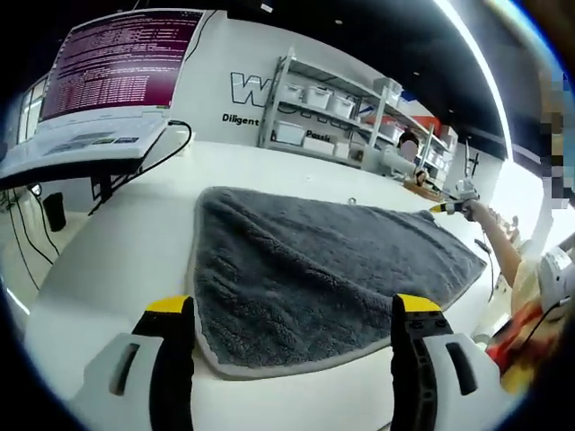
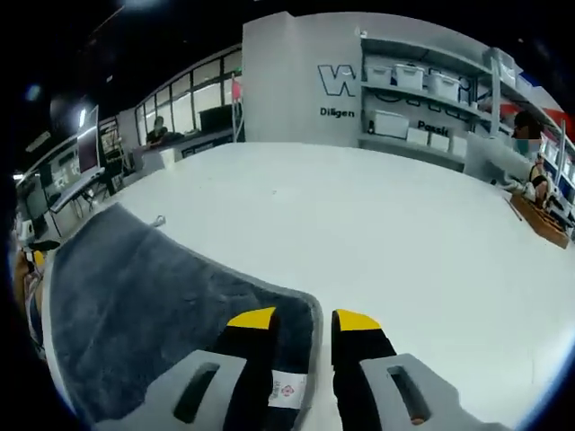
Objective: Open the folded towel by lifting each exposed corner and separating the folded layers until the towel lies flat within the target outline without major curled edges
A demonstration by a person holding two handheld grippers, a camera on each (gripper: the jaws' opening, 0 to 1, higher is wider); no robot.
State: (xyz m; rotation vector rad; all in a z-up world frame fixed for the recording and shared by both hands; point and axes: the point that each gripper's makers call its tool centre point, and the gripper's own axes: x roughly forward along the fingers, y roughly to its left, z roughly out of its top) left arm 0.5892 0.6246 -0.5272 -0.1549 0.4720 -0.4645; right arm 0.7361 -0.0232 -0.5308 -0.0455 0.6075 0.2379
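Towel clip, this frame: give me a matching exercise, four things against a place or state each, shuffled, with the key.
Things:
1. towel
2. left tongs
3. right tongs
4. monitor

Place or state:
A. jaws wide apart, over the towel's near edge
B. lit, raised at the table's side
C. grey, spread on the white table
D. jaws close together, at a towel corner by its label

Pairs: 1-C, 2-A, 3-D, 4-B

A white table [image 1: 135, 233] is filling the middle of both views. A grey towel [image 1: 314, 269] is lying on it, seemingly spread flat, centre frame.
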